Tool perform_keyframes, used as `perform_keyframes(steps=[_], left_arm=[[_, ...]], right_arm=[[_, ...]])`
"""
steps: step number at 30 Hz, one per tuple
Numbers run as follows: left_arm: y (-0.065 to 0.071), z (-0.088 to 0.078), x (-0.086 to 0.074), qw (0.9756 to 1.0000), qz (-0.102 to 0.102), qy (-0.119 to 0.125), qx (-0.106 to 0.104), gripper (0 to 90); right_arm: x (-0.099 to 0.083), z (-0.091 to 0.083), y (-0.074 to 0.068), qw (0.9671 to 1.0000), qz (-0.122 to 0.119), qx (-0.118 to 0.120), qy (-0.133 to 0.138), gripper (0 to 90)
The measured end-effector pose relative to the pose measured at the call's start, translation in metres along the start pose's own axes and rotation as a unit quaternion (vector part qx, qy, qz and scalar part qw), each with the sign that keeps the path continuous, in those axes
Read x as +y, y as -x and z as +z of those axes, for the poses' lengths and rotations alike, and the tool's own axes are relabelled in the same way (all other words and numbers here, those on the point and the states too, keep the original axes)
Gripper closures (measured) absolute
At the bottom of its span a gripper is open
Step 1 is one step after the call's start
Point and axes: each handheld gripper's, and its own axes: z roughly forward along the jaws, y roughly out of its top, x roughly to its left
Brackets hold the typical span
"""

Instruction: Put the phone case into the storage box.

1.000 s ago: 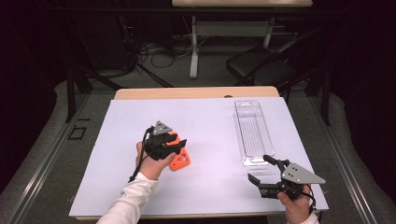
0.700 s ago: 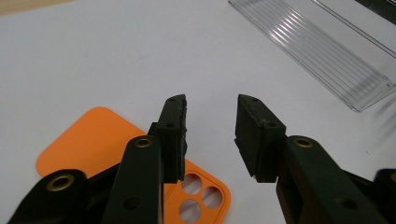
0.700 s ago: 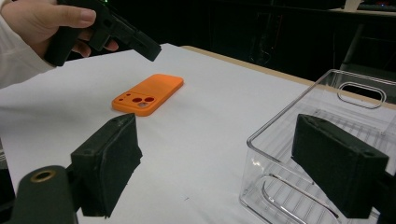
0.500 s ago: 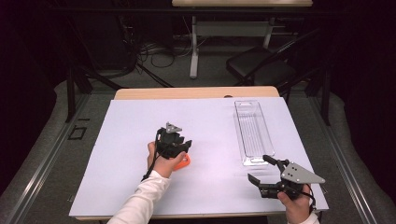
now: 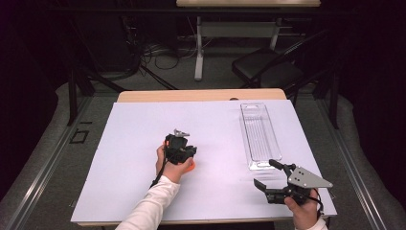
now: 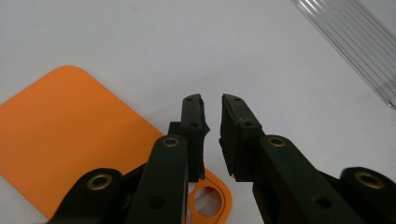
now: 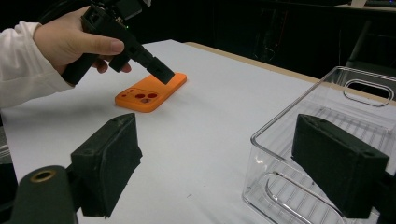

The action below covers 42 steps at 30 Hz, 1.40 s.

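An orange phone case [image 7: 149, 95] lies flat on the white table cover [image 5: 134, 143], camera cut-outs facing up. My left gripper [image 5: 187, 160] points down at it and covers most of the case [image 5: 192, 166] in the high view. Its tips [image 7: 163, 74] rest at the case's far edge. Its jaws have just been closing. In the left gripper view only a narrow slit remains at the left gripper [image 6: 212, 100], with bare table showing through and the case [image 6: 70, 135] under the left jaw. My right gripper [image 5: 264, 172] stands wide open near the table's front right, holding nothing.
A long clear plastic bin [image 5: 245, 134] lies lengthwise on the right of the table. Its near corner [image 7: 299, 102] sits just beyond the right gripper [image 7: 217, 123], and its ribbed wall [image 6: 355, 42] crosses the top right of the left gripper view. A dark chair [image 5: 268, 72] and a table leg stand beyond the far edge.
My left gripper has moved right and down onto the orange case, hiding most of it, and its jaws have drawn nearly together. The right gripper has stayed put.
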Motion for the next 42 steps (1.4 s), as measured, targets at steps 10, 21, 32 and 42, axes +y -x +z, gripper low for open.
perform_keyframes(steps=[10,21,32,42], left_arm=[[-0.006,0.014,-0.008,0.9996,-0.017,-0.019,0.015,90.0],[-0.002,0.023,-0.01,0.9993,-0.016,-0.029,0.015,90.0],[0.004,0.029,-0.01,0.9991,-0.006,-0.038,0.02,90.0],[0.005,0.024,-0.013,0.9985,0.006,-0.048,0.024,90.0]], right_arm=[[0.0,0.001,0.0,1.0,-0.002,0.001,-0.003,14.3],[0.0,0.001,0.0,1.0,-0.004,0.002,-0.005,14.3],[0.0,0.001,0.0,1.0,-0.004,0.003,-0.005,14.3],[0.0,0.001,0.0,1.0,-0.005,0.003,-0.006,14.3]])
